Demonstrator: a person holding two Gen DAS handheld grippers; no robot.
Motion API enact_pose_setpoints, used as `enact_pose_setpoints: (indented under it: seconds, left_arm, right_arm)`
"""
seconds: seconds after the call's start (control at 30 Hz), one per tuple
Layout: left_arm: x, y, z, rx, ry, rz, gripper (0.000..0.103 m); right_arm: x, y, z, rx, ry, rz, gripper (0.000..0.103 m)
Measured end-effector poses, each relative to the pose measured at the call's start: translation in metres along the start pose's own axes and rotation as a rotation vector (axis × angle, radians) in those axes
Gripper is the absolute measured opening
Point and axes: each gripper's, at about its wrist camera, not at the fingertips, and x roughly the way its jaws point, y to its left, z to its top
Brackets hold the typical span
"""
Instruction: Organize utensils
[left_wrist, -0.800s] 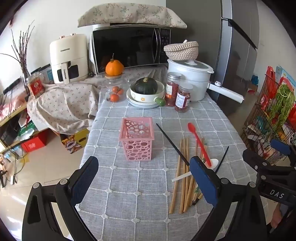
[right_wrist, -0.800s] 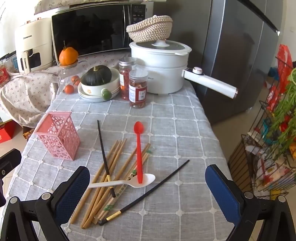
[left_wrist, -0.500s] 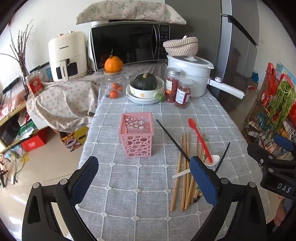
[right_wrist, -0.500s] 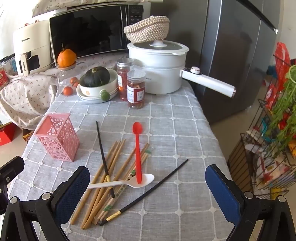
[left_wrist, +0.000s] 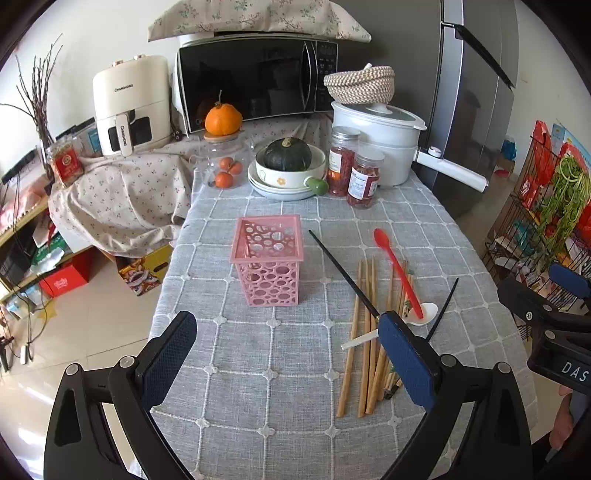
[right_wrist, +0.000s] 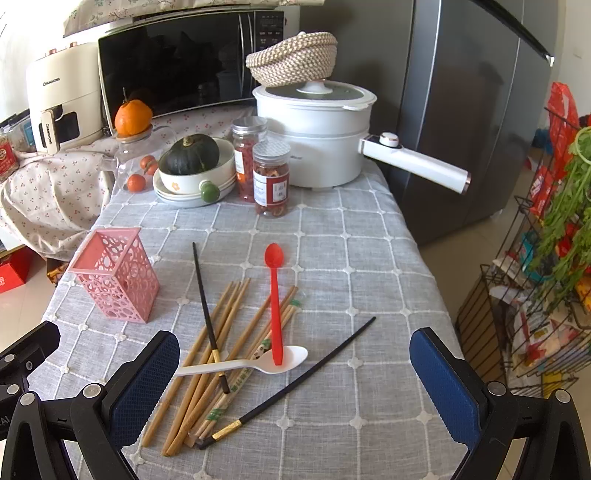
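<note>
A pink perforated holder (left_wrist: 266, 258) (right_wrist: 114, 273) stands empty on the grey checked tablecloth (left_wrist: 258, 354). To its right lies a heap of utensils: several bamboo chopsticks (right_wrist: 207, 350) (left_wrist: 364, 332), two black chopsticks (right_wrist: 207, 317) (right_wrist: 295, 384), a red spoon (right_wrist: 275, 302) (left_wrist: 397, 269) and a white spoon (right_wrist: 251, 363). My left gripper (left_wrist: 284, 354) hangs open in front of the holder, nothing between its fingers. My right gripper (right_wrist: 291, 376) hangs open over the near end of the heap, touching nothing.
At the table's far end stand a white pot (right_wrist: 317, 136), two jars (right_wrist: 271, 181), a bowl with a green squash (right_wrist: 192, 162) and a glass jar (left_wrist: 225, 158) topped by an orange. A microwave (left_wrist: 258, 79) sits behind. A wire rack (right_wrist: 535, 280) stands at right.
Both views have shifted slightly: the table objects sit a little lower and nearer in frame than before. The utensils and holder have not moved, and both grippers stay open.
</note>
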Motion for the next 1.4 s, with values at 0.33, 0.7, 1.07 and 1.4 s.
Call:
enact_pose_setpoints:
  seconds: [0.33, 0.7, 1.07, 1.4]
  left_arm:
    - [0.0005, -0.0001, -0.0043, -0.002, -0.002, -0.001, 0.1]
    - [0.0001, -0.0045, -0.0065, -0.002, -0.001, -0.005, 0.1]
    - [-0.0001, -0.0047, -0.0065, 0.0, 0.001, -0.007, 0.1]
    - [-0.0001, -0.003, -0.0061, -0.001, 0.001, -0.006, 0.1]
  right_arm:
    - [0.0005, 0.0024, -0.0008, 0.0, 0.003, 0.0, 0.102]
    - [0.001, 0.0031, -0.0008, 0.001, 0.005, 0.003, 0.102]
    - [0.0017, 0.0047, -0.0036, 0.002, 0.009, 0.005, 0.102]
    - [0.0032, 0.0044, -0.0041, 0.006, 0.015, 0.01, 0.102]
